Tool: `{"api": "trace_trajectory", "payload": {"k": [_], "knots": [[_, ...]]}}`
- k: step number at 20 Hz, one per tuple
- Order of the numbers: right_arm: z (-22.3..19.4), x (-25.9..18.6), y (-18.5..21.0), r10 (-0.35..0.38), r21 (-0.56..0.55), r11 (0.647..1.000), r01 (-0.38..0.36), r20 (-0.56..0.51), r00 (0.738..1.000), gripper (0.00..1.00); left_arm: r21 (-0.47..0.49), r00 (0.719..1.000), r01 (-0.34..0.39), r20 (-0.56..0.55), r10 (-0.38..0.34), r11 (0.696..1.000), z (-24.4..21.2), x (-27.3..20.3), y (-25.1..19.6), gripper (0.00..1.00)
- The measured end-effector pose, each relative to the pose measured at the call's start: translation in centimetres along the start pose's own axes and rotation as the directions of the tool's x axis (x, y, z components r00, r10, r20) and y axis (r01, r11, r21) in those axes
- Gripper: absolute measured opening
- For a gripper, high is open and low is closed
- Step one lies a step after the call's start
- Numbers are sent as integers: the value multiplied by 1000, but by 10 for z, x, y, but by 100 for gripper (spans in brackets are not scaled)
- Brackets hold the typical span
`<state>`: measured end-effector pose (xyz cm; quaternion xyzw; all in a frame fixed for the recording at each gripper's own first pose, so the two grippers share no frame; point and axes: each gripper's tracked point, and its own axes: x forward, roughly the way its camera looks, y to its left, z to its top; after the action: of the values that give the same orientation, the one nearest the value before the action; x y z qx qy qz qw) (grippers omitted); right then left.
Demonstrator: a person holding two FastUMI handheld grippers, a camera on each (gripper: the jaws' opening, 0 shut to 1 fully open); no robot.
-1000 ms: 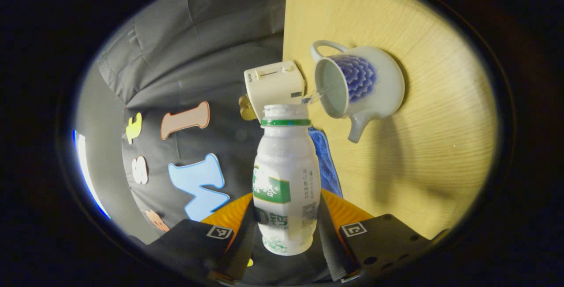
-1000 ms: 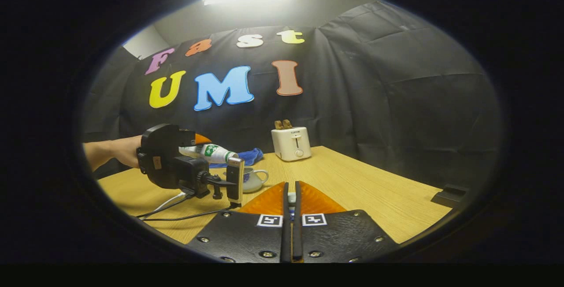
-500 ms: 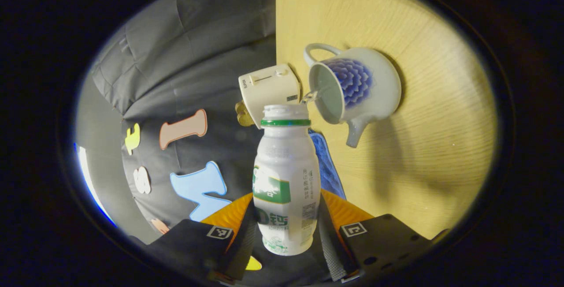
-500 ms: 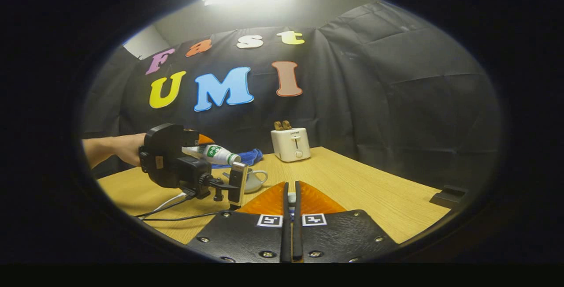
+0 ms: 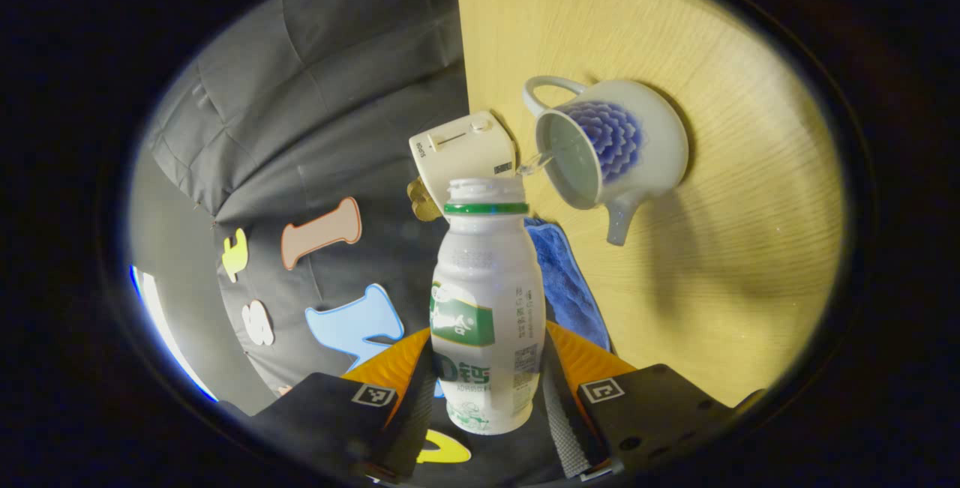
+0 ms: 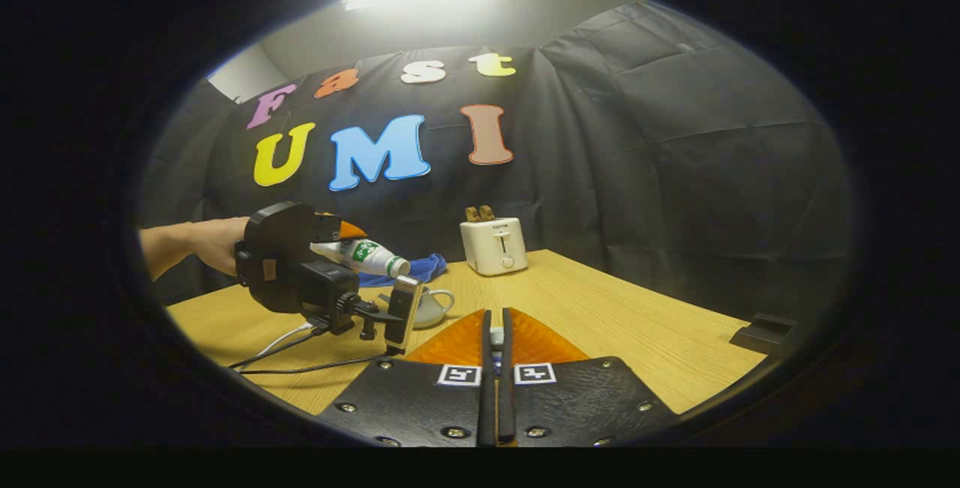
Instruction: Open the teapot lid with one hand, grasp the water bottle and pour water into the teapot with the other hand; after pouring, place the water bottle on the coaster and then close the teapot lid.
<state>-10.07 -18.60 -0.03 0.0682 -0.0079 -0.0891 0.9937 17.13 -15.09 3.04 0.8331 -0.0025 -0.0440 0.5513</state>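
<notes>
My left gripper [image 5: 487, 357] is shut on a white bottle with a green label [image 5: 487, 300]. The bottle is tipped on its side, its open mouth beside the rim of the lidless white-and-blue teapot [image 5: 637, 151]. A thin stream of water [image 5: 536, 164] runs from the mouth into the pot. The right gripper view has the same bottle [image 6: 364, 255], in the left gripper [image 6: 352, 246], just above the teapot [image 6: 431, 308]. My right gripper [image 6: 495, 323] hovers over the table, to the right of the pot. It is shut on a small pale piece, the teapot lid [image 6: 495, 336].
A white toaster [image 6: 493, 245] stands at the back of the wooden table [image 6: 637, 330], a blue cloth [image 6: 420, 267] to its left. A hand [image 6: 195, 244] holds the left gripper, and cables [image 6: 300, 360] trail from it. A flat dark object [image 6: 765, 334] lies at the table's right edge.
The left gripper with the bottle has risen a little above the teapot, and water keeps running in. The right gripper has stayed in place.
</notes>
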Motion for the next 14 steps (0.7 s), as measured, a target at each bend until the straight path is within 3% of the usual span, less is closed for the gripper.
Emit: {"api": "trace_trajectory", "payload": {"k": [2, 3, 6, 8, 14], "knots": [[1, -2, -1, 2, 1, 1000, -2, 5, 1000, 2, 10, 1000, -3, -2, 3, 1000, -4, 0, 3, 82], [1, -2, 0, 2, 1, 1000, -2, 5, 1000, 2, 15, 1000, -5, -3, 5, 1000, -4, 0, 5, 75], [0, -2, -1, 1, 2, 1000, -1, 3, 1000, 2, 32, 1000, -12, -6, 12, 999, -5, 0, 6, 82], [1, -3, -2, -2, 0, 1000, 2, 4, 1000, 2, 36, 1000, -13, -8, 13, 999, -5, -1, 7, 74], [-1, -3, -2, -1, -9, 1000, 1, -2, 1000, 2, 32, 1000, -1, -5, 1, 999, -3, -2, 5, 74]]}}
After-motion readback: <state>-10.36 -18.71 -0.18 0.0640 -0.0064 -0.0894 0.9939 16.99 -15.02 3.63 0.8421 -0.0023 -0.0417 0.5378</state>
